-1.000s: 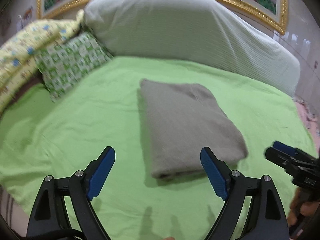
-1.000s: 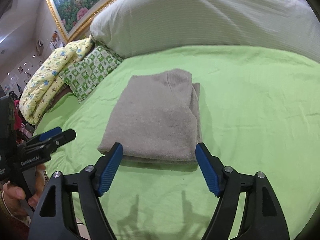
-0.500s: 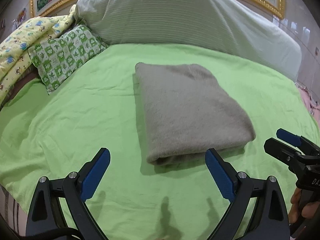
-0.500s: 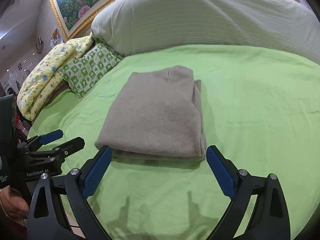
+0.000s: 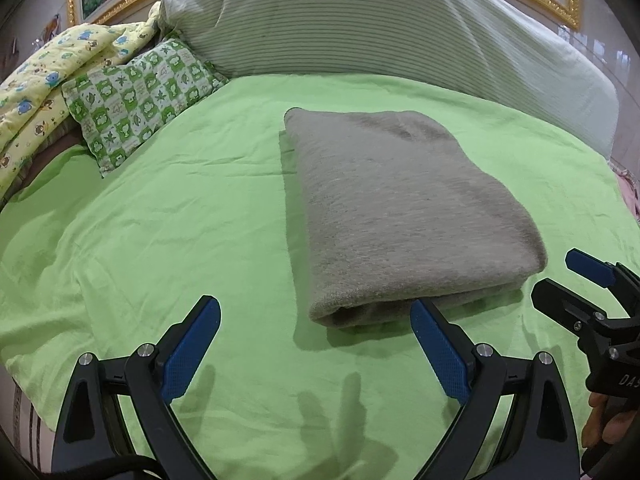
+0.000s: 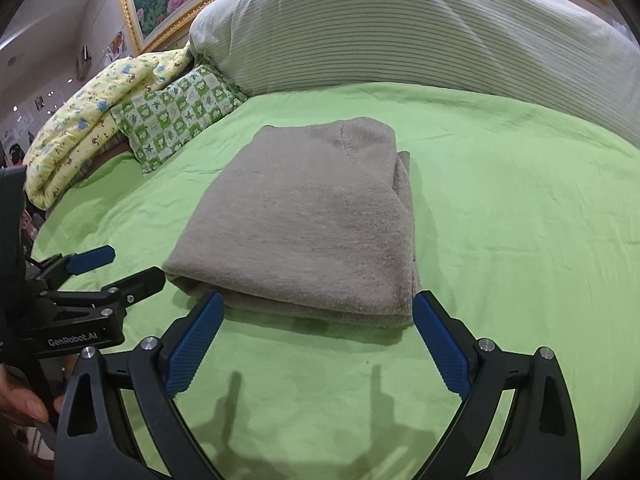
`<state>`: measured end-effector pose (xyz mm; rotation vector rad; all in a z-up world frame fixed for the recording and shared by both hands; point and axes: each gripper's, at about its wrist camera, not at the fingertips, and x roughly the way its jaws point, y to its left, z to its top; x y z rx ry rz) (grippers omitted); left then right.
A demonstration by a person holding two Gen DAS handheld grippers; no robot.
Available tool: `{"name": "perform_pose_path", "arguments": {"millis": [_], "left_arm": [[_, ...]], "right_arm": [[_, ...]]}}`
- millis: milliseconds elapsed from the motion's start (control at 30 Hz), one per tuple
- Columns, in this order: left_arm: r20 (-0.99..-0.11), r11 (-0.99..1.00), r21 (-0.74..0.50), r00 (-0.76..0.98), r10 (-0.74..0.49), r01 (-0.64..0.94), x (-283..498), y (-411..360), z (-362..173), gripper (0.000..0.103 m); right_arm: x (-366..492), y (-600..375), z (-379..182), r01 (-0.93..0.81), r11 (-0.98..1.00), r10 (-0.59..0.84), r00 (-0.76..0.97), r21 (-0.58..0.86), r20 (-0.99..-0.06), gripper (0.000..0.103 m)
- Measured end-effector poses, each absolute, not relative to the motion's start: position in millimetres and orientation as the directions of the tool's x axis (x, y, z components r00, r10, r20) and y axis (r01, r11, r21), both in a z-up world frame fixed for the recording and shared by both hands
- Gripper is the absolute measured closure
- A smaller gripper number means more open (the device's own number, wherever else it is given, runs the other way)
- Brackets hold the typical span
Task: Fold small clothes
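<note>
Both of your grippers are hovering wide apart and holding nothing: the left gripper is sitting just short of the near edge of the grey garment, and the right gripper is framing that same edge from its own side. The garment is lying folded into a thick rectangle in the middle of the green bedsheet, well apart from the checked pillow and the striped bolster.

Judging by its shape, the fold is looking nearly finished, so the risk is lying in what you are doing next. If you are reaching in low, a fingertip could be catching only the top layer and peeling the stack open. The loose layers showing along the garment's right side in the right wrist view are looking ready to slip. A pinch that is going too deep could also be gathering the wrinkled sheet with the cloth.
</note>
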<state>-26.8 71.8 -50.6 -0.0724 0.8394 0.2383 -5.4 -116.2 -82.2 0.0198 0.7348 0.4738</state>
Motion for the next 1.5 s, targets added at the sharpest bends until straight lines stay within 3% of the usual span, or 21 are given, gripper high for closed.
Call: {"name": "perform_pose_path", "arguments": {"millis": [1500], "left_arm": [[-0.734,0.971,0.033,0.653,0.186,-0.239,-25.3,64.5,-44.7,0.007]], "right_arm": [[-8.4,-117.0,-82.8,-0.42,0.89,0.431,0.652,0.176,-0.623,0.008]]}}
